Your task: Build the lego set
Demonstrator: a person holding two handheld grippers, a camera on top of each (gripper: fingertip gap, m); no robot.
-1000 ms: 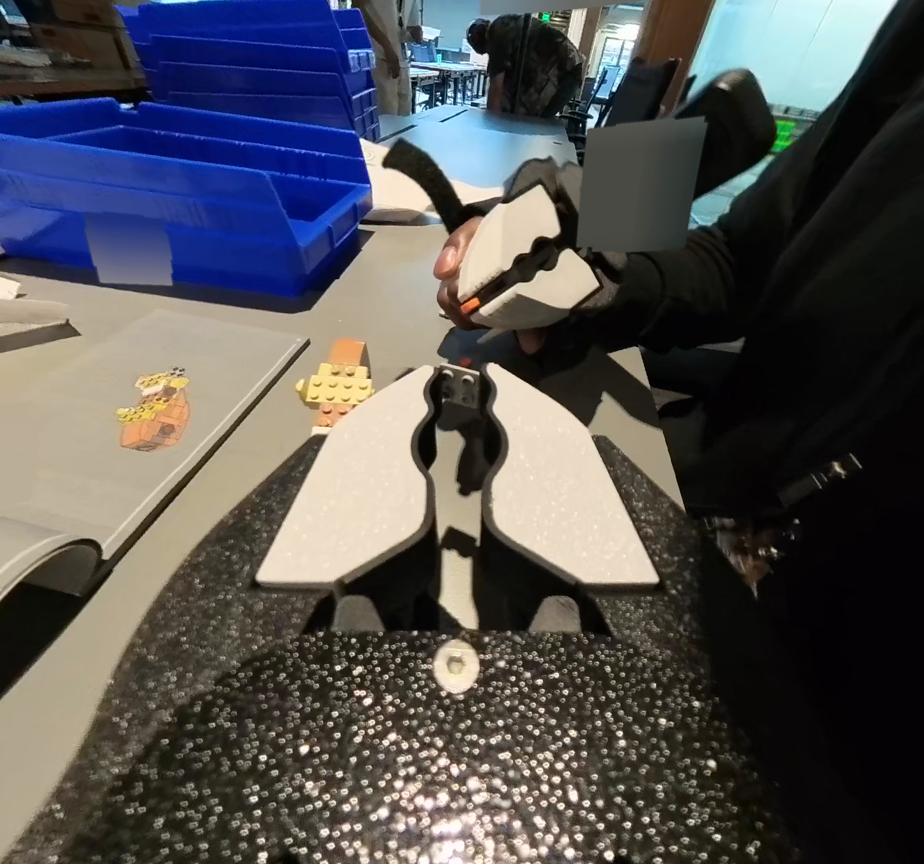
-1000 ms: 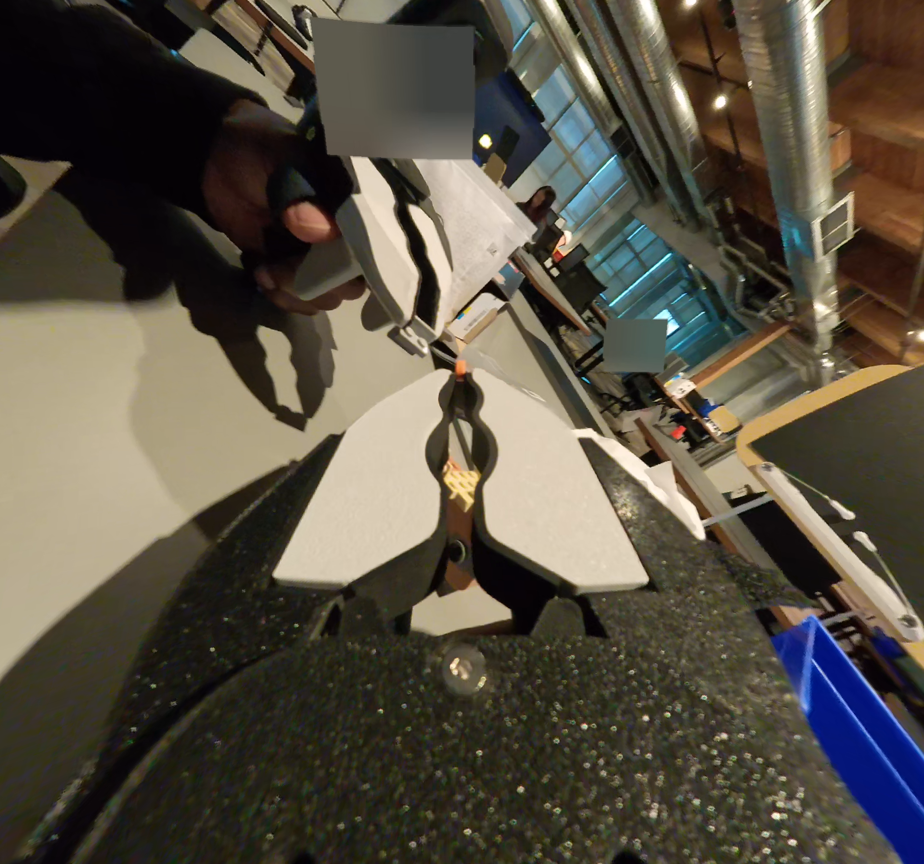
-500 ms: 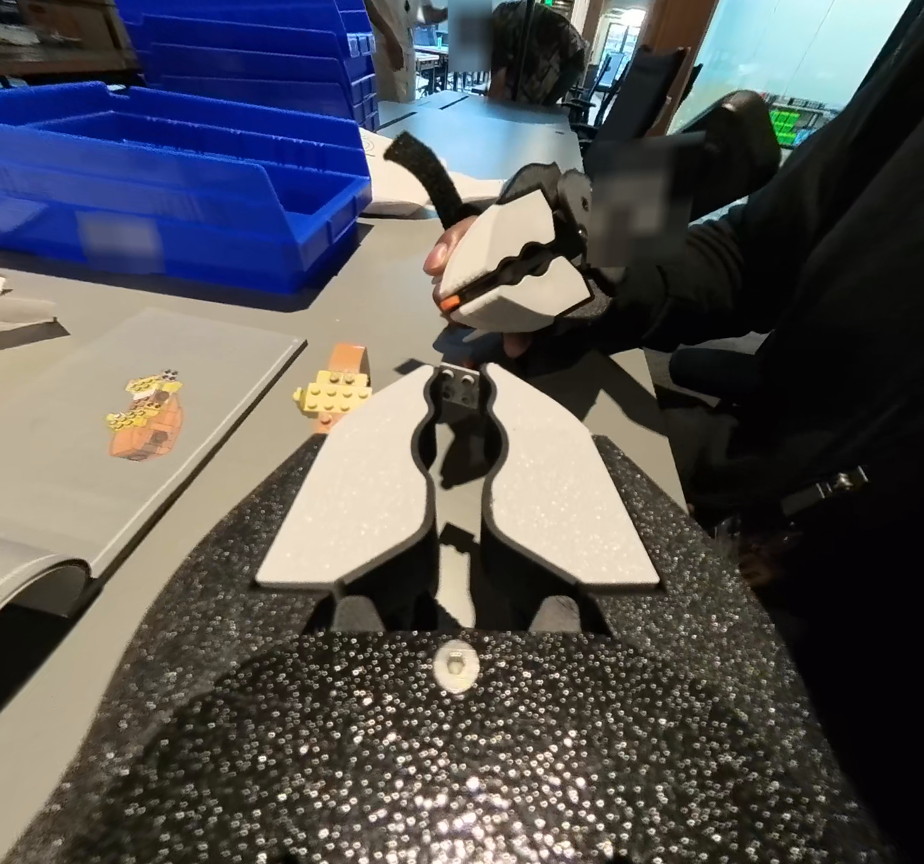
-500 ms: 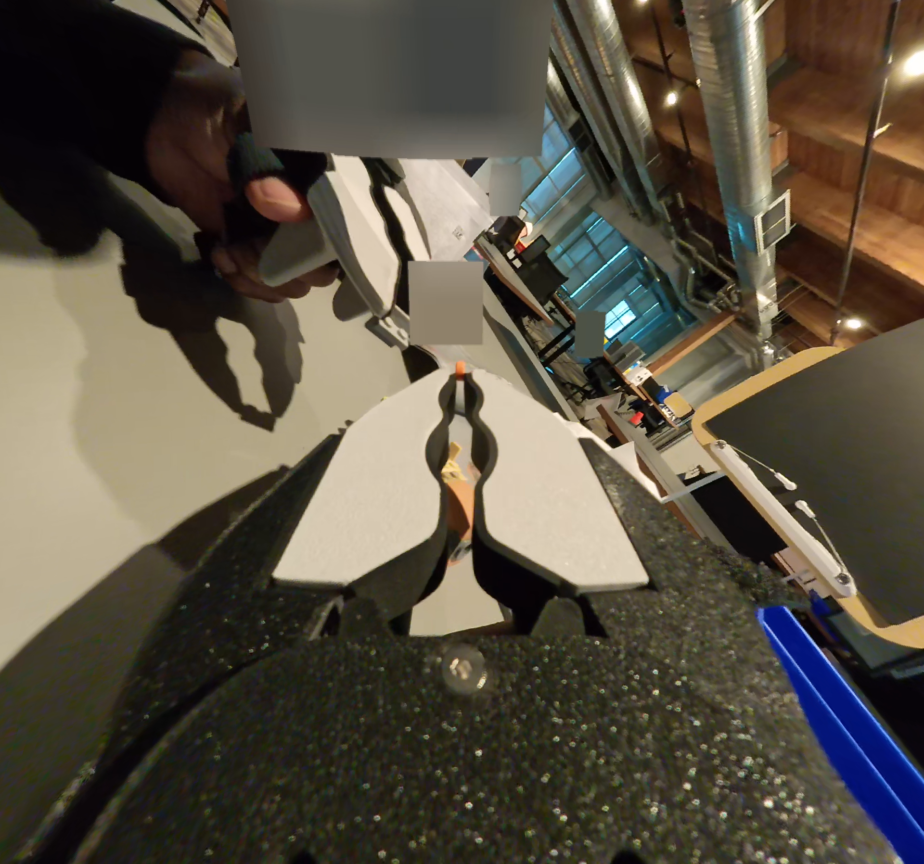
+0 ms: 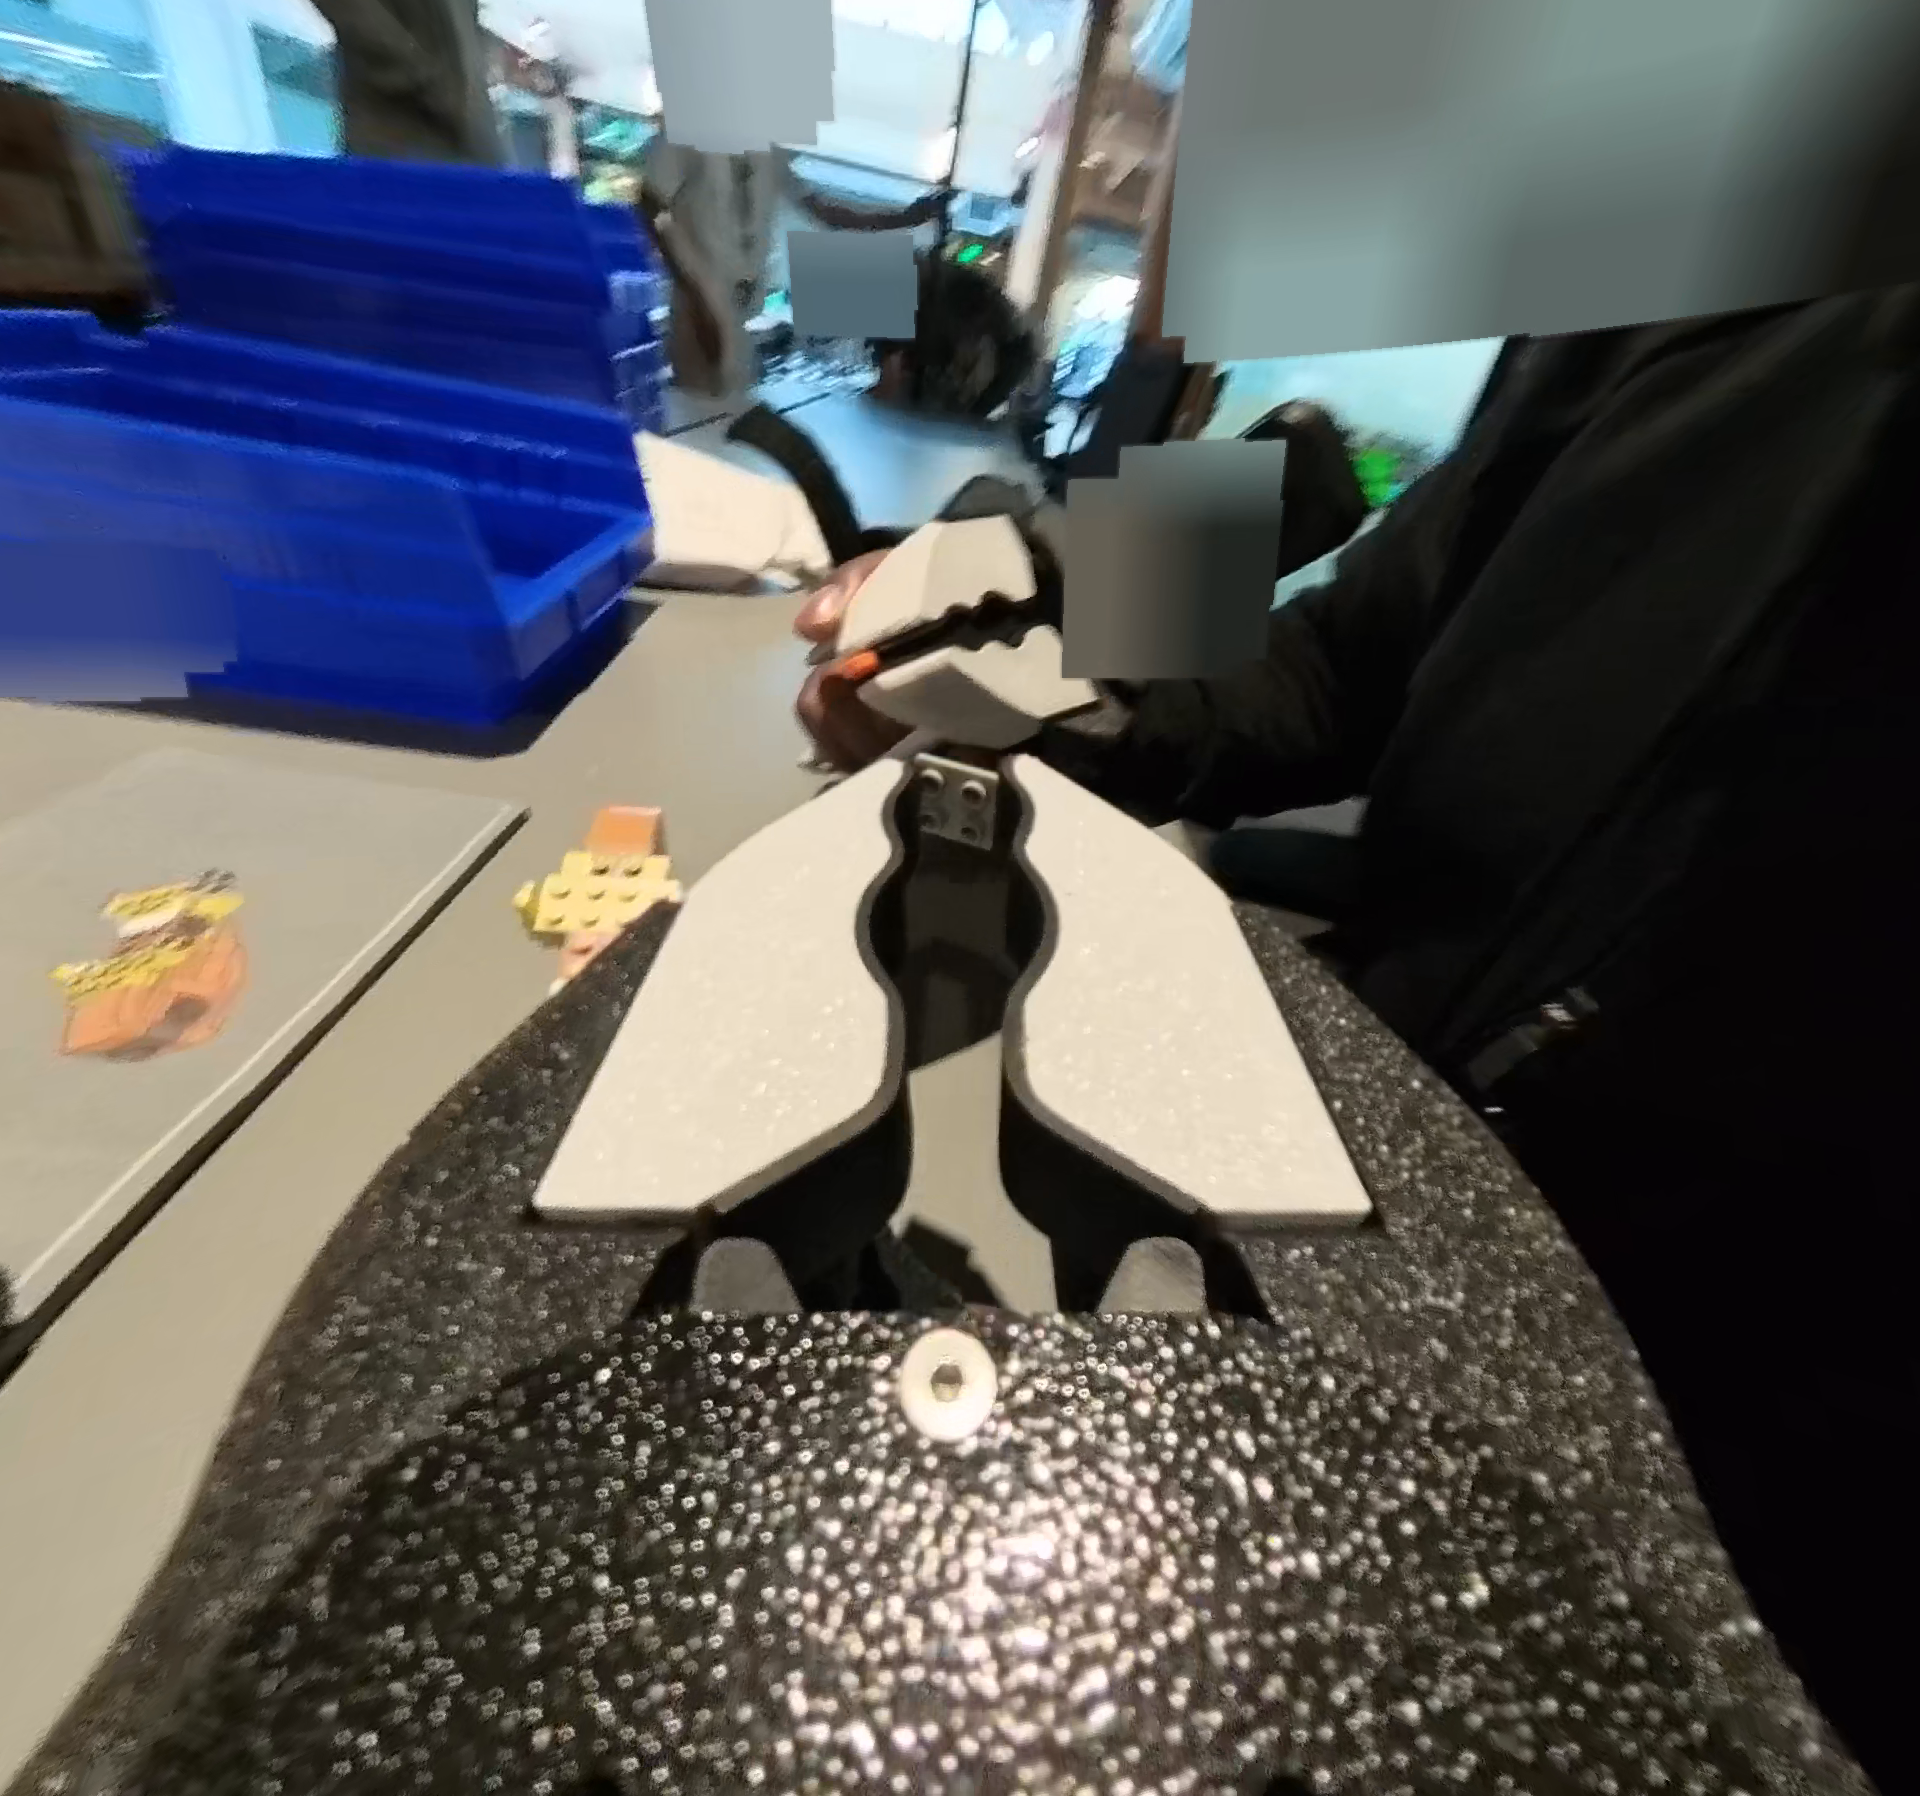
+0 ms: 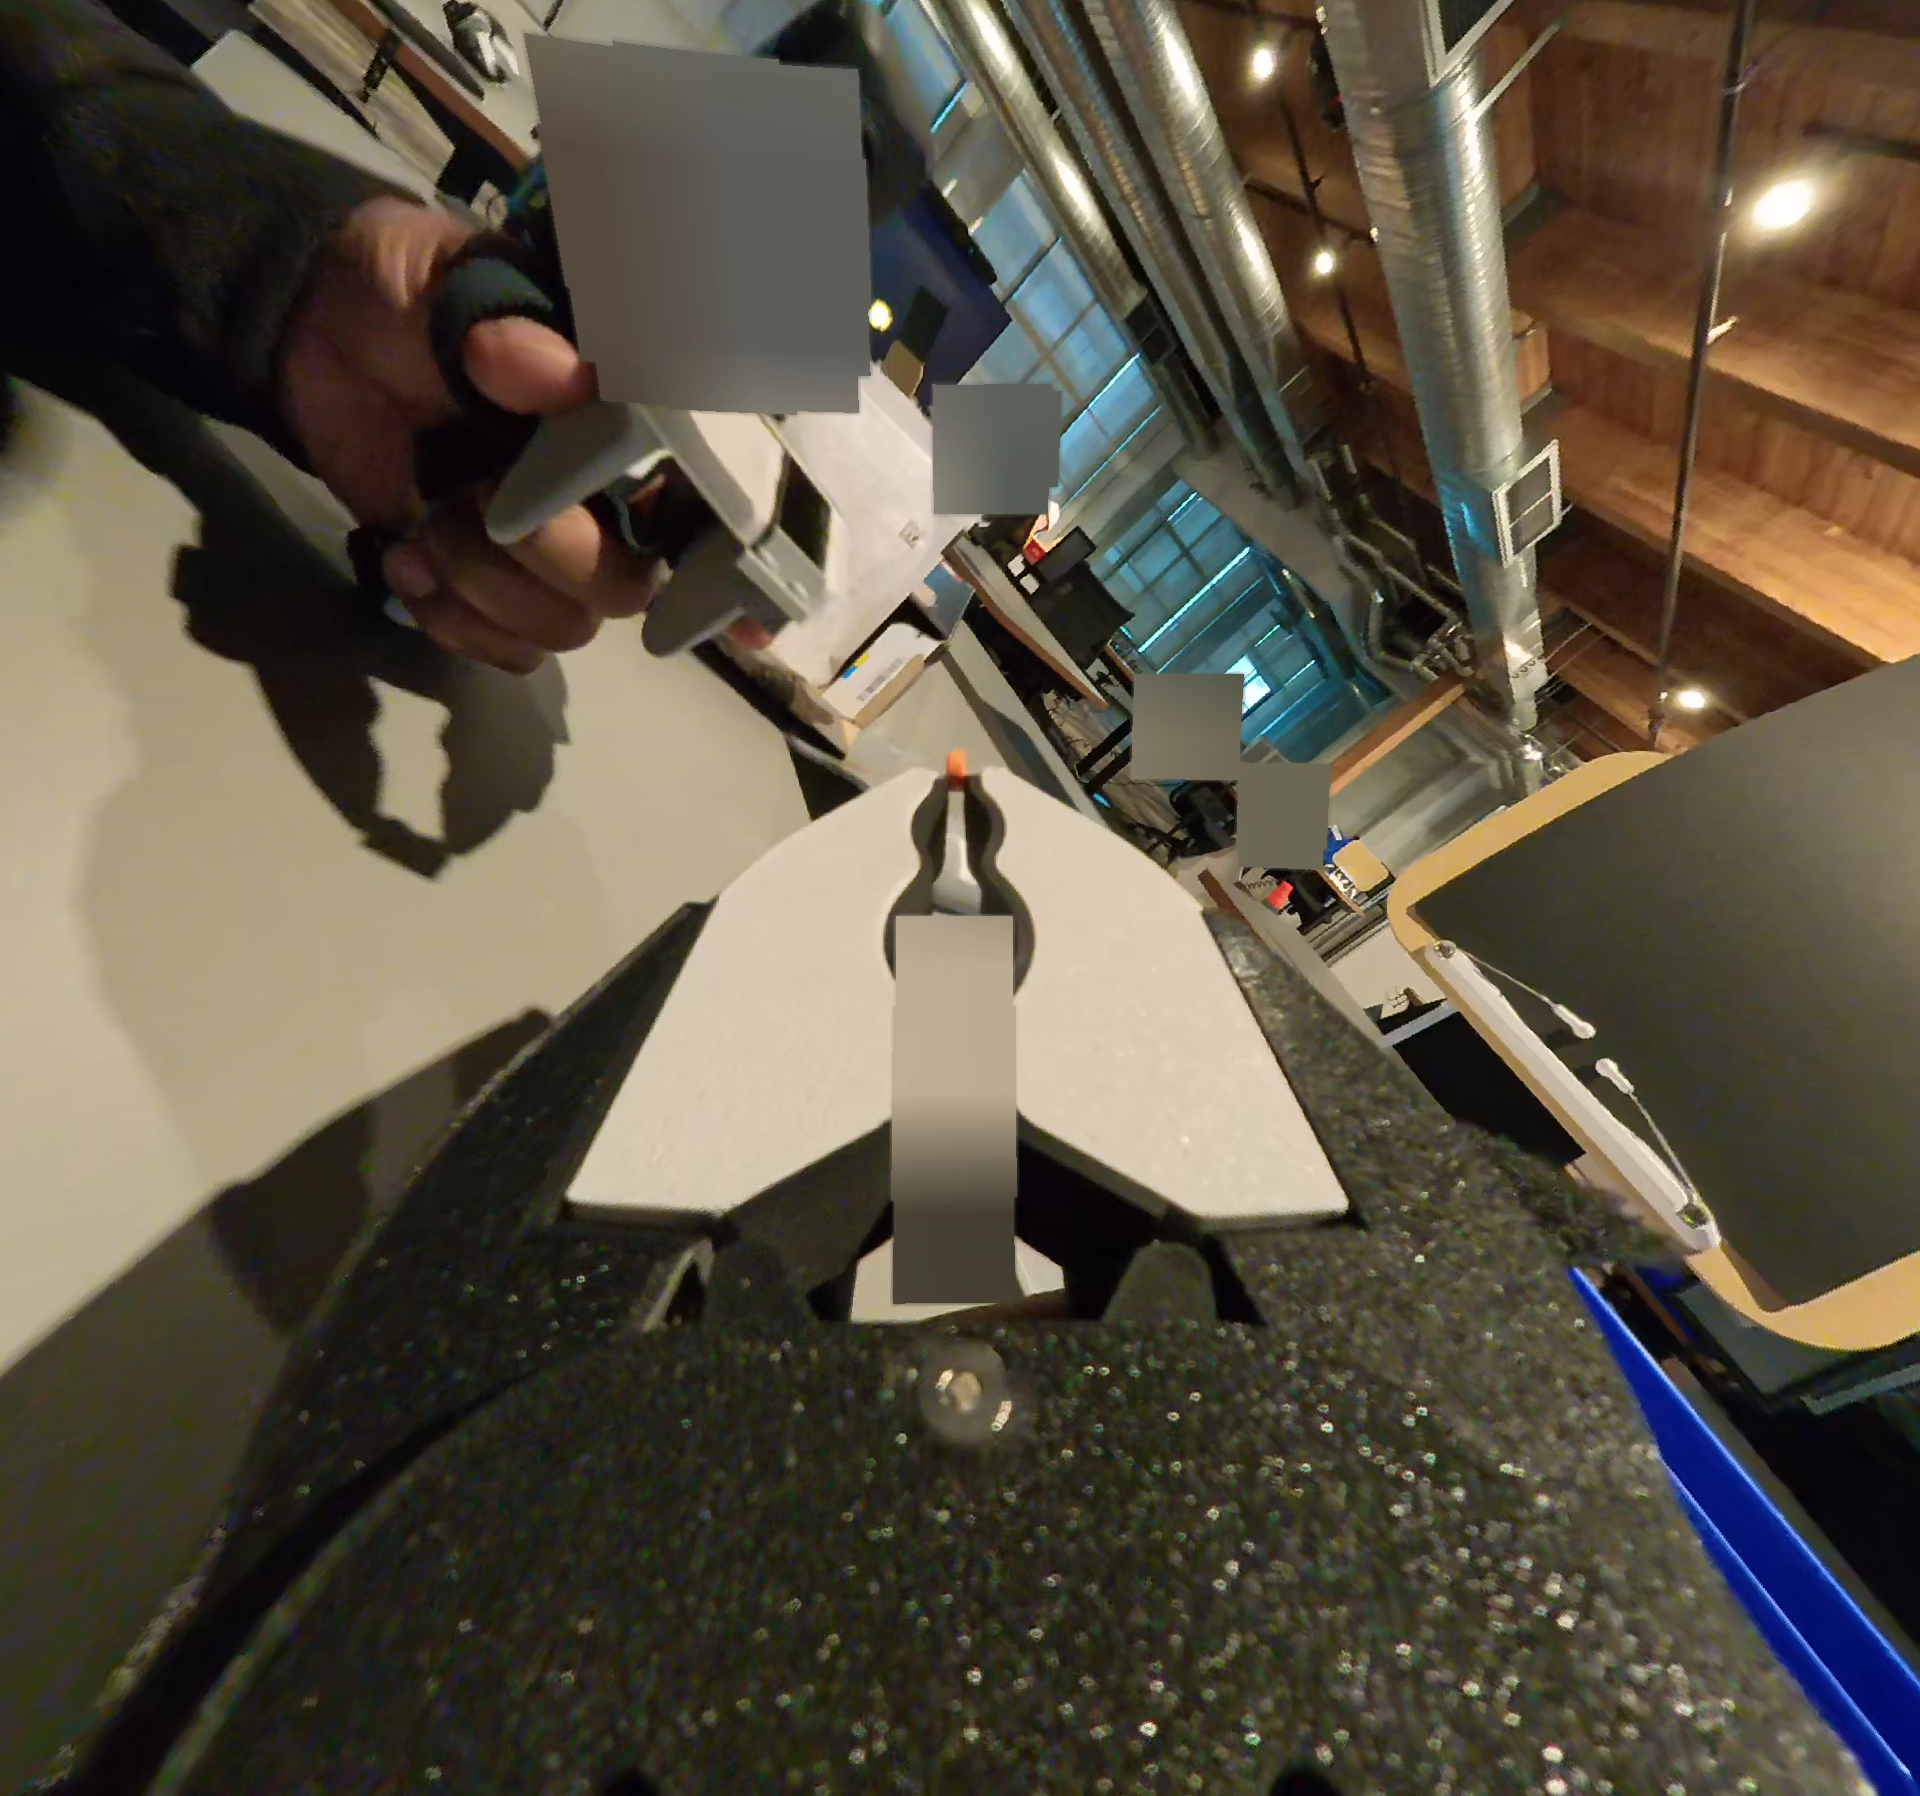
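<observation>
My left gripper (image 5: 956,772) is shut on a small grey 2x2 lego plate (image 5: 957,811), studs towards the camera, held above the table. My right gripper (image 6: 957,778) is shut on a tiny orange piece (image 6: 957,762) that sticks out of its tip. In the left wrist view the right gripper (image 5: 871,666) hangs just above and behind the grey plate, its orange piece (image 5: 856,672) pointing left. In the right wrist view the left gripper (image 6: 727,572) shows at the upper left, held by a hand. A yellow and orange lego assembly (image 5: 597,899) lies on the table, left of my left gripper.
An open instruction booklet (image 5: 260,915) lies at the left on the grey table (image 5: 707,686). Stacked blue bins (image 5: 312,499) stand behind it, and a blue bin edge (image 6: 1766,1559) shows at the lower right. The person's black sleeve (image 5: 1558,707) fills the right. Other people stand far behind. The left gripper's tips are roughly 5 cm from the right gripper's.
The two grippers have come closer: the right gripper's tip now sits just above the grey plate. The left gripper has turned and looks more edge-on in the right wrist view. Both holds are unchanged.
</observation>
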